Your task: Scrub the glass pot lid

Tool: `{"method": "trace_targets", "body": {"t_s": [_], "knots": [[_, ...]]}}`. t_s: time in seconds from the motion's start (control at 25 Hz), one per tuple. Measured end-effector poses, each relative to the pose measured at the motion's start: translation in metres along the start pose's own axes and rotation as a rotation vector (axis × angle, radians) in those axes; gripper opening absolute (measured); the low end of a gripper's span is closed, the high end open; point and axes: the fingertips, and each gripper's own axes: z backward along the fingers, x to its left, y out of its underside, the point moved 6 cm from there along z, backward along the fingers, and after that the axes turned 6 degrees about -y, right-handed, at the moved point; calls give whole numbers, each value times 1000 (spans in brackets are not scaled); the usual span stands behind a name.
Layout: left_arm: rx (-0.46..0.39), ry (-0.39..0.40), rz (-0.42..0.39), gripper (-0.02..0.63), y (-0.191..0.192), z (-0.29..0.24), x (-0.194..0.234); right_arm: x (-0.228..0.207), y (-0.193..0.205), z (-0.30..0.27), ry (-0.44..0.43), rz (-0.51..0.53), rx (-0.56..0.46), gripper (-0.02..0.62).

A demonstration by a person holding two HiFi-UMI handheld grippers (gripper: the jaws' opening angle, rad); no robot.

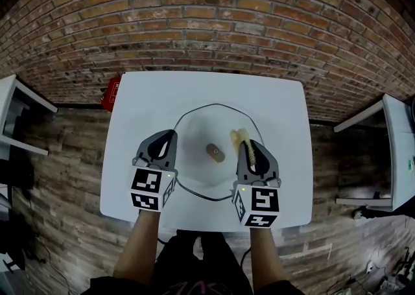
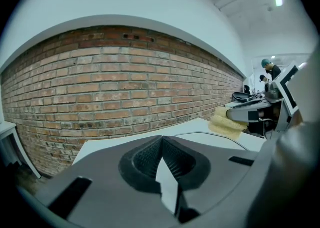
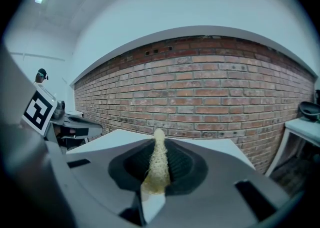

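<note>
Head view showed the glass pot lid (image 1: 201,125) centred just left of the right gripper (image 1: 249,150); that claw clamped a sponge (image 1: 241,138). The left gripper (image 1: 170,137) was closed, empty.

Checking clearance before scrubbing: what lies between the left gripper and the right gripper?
Head view: only the brown knob of the glass pot lid lies there.

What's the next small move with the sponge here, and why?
Probably lower the right gripper until its yellow sponge presses on the glass pot lid just right of the knob. The sponge is clamped in its jaws over the lid, which lies flat on the white table. The left gripper, shut and empty, is at the lid's left rim.
</note>
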Motion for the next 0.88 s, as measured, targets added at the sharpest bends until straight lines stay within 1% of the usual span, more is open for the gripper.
{"method": "trace_targets", "body": {"t_s": [0.44, 0.88], "knots": [[44, -9, 6, 11, 22, 2, -1, -1, 22, 0, -8, -9, 42, 58], [61, -6, 19, 11, 31, -1, 1, 0, 25, -2, -4, -1, 53, 58]]}}
